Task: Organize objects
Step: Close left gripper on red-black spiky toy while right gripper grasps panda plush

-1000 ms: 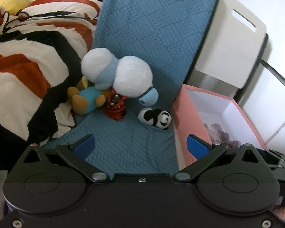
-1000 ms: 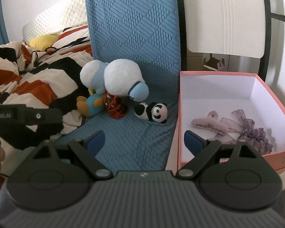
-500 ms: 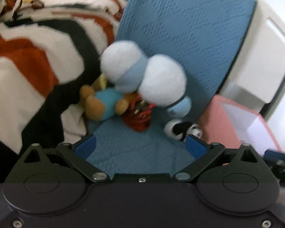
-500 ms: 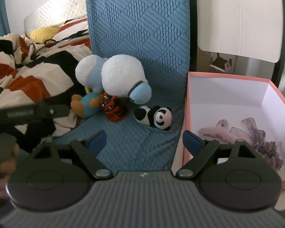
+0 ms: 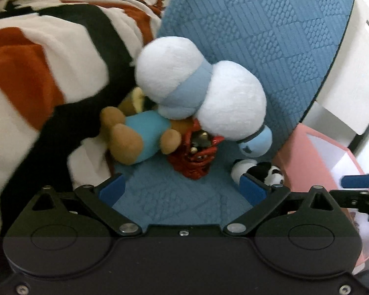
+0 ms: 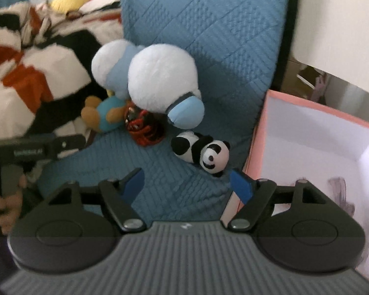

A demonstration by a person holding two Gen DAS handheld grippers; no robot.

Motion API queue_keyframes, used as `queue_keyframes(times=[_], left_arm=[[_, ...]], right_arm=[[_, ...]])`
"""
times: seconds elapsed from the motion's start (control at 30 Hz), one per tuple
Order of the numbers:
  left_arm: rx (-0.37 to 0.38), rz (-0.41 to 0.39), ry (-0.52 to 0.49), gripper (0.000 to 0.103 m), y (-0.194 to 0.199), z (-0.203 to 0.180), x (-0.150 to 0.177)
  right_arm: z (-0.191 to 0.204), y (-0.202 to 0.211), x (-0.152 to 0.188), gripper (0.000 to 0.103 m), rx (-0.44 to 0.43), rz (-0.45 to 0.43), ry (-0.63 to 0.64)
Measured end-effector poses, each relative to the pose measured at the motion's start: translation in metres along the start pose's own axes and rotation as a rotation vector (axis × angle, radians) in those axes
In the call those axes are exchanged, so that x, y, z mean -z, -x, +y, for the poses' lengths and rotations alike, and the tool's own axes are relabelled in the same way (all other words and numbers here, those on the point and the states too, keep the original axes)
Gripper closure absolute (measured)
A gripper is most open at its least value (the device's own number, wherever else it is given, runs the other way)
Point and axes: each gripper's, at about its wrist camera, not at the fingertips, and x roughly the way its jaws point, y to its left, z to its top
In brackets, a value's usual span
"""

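Soft toys are lying in a heap on a blue quilted mat while both grippers are closing in on them.

Left wrist view: the left gripper (image 5: 182, 188) is now lower and nearer than a second ago, jaws wide and empty, with the red toy (image 5: 196, 159) straight ahead, the bear in blue (image 5: 141, 141) beside it, and the big white plush (image 5: 201, 98) resting on top of both.
Right wrist view: the right gripper (image 6: 187, 184) is now nearer the panda (image 6: 203, 152), its empty jaws closing. The pink box (image 6: 258, 147) is standing just right of the panda, suggesting the panda is the next pick.
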Motion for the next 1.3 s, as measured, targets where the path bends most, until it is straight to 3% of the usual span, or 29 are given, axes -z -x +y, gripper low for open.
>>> queue_keyframes(times=[0.3,0.47,0.67,0.87,1.3], left_arm=[[0.105,0.052,-0.056,0.007,-0.049,-0.011,-0.02],[0.175,0.095,-0.03,0.017,-0.078,-0.007,-0.03],[0.154,0.124,-0.011,0.028,-0.104,-0.006,-0.038],[0.16,0.145,-0.019,0.032,-0.122,-0.009,-0.04],[0.094,0.131,-0.008,0.034,-0.148,-0.016,-0.043]], right_arm=[[-0.005,-0.05,-0.032,0.031,-0.009,0.157,0.113],[-0.008,-0.077,-0.045,0.031,-0.003,0.198,0.19],[-0.001,-0.107,-0.055,0.031,-0.041,0.282,0.307],[0.013,-0.129,-0.06,0.031,-0.045,0.3,0.377],[0.024,-0.181,-0.053,0.029,0.077,0.402,0.56]])
